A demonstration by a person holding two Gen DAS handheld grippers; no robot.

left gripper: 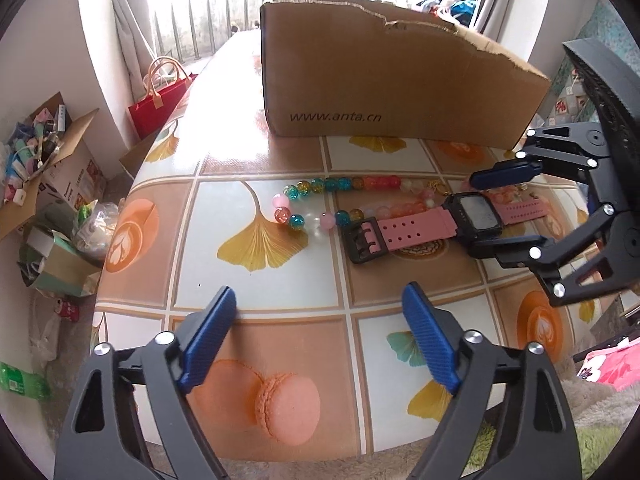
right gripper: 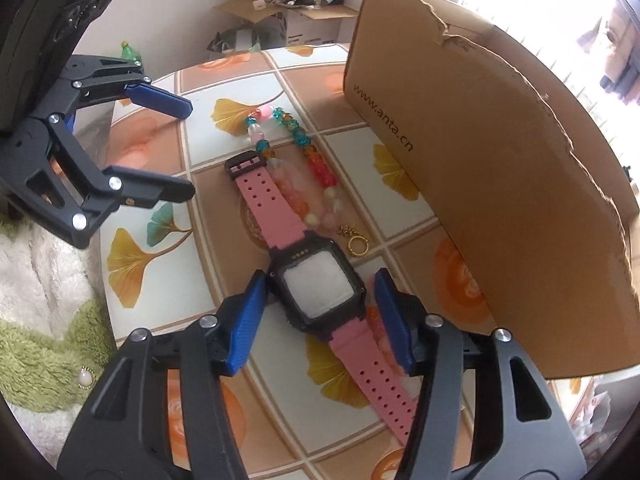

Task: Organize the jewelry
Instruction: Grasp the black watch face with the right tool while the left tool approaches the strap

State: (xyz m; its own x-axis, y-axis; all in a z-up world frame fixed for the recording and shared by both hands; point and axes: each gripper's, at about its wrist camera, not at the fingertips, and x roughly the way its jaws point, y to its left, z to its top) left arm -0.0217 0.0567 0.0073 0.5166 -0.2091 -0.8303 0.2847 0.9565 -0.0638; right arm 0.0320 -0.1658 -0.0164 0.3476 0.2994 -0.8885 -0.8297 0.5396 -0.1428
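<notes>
A pink-strapped watch with a black square case lies flat on the patterned table, partly over a string of coloured glass beads. A small gold ring rests beside the beads. My right gripper points down over the watch, one blue pad on each side of the case with a thin gap showing, so it is open. My left gripper hovers wide open near the table's front edge, nothing between its fingers. From the right wrist view it is at the left.
A torn cardboard box marked www.anta.cn stands just behind the jewelry. Off the table's left edge are a red bag and an open carton of clutter. A green and white fluffy rug lies below the table's edge.
</notes>
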